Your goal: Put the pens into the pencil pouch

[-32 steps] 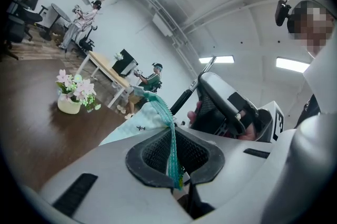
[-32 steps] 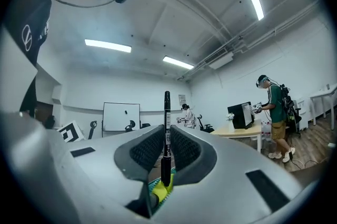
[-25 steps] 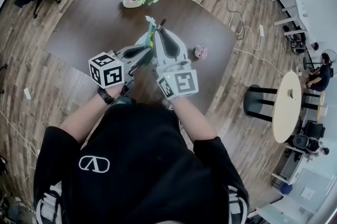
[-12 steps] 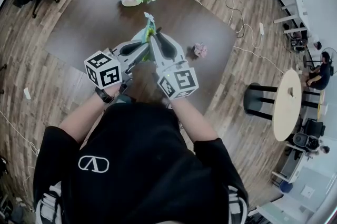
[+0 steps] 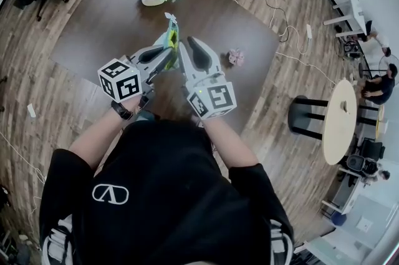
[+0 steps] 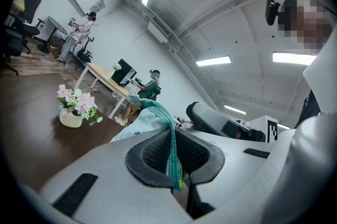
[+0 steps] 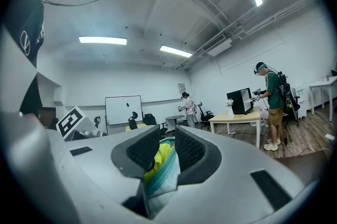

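Dark brown wooden table [image 5: 106, 14], seen from above. Grey left gripper [image 6: 175, 152]: jaws clamped tight on the edge of the teal mesh pencil pouch [image 5: 169, 38] with yellow lining, held over the table. Grey right gripper [image 7: 164, 154]: jaws just opening, narrowly apart, pouch fabric between them.

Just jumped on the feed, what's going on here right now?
A person holds a pouch up over the brown table with a tool in each hand. The left claw is clamped shut on the pouch's teal mesh edge. The right claw has just been opening, with the zipper end of the pouch between its pads; whether they press on it is unclear. No pen shows clearly in any view.
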### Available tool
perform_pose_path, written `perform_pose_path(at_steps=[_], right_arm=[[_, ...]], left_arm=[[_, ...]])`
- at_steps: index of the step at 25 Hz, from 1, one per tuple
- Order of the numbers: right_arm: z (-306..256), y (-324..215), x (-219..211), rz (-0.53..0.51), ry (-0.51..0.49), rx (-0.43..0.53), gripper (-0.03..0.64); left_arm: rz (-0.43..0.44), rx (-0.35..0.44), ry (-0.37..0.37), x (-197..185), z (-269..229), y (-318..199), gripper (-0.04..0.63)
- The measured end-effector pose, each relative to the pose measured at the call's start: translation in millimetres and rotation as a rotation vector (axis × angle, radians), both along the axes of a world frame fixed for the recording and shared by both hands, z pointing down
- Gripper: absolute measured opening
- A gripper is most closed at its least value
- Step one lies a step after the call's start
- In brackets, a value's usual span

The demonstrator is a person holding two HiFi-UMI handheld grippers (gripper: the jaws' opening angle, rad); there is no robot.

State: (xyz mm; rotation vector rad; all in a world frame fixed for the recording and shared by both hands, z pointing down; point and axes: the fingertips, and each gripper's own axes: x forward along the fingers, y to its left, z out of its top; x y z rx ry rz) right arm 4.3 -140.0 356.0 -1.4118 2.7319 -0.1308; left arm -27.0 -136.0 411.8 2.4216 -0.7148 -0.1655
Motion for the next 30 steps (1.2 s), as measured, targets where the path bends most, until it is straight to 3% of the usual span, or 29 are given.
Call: perform_pose_path(at_steps=[8,21,24,30], right_arm=[[15,1,29,0.077,-0.006,-0.031,0.078],[70,28,73,0.170,0.001,-0.163,0.067],[80,32,85,0.196,0.004,-0.193,0.067],[100,37,100,0.222,0.015,-0.247,0.067]], left_arm=[[-0.043,-0.028,-0.093,-14,46,-14,0.015],[-0.153,-0.121,-0.453,-67,220,-51,0.015],[-0.129,-0.124,-0.480,-57,243,-51,0.015],[-0.025,-0.119,-0.493,-2,276,-51,0.015]])
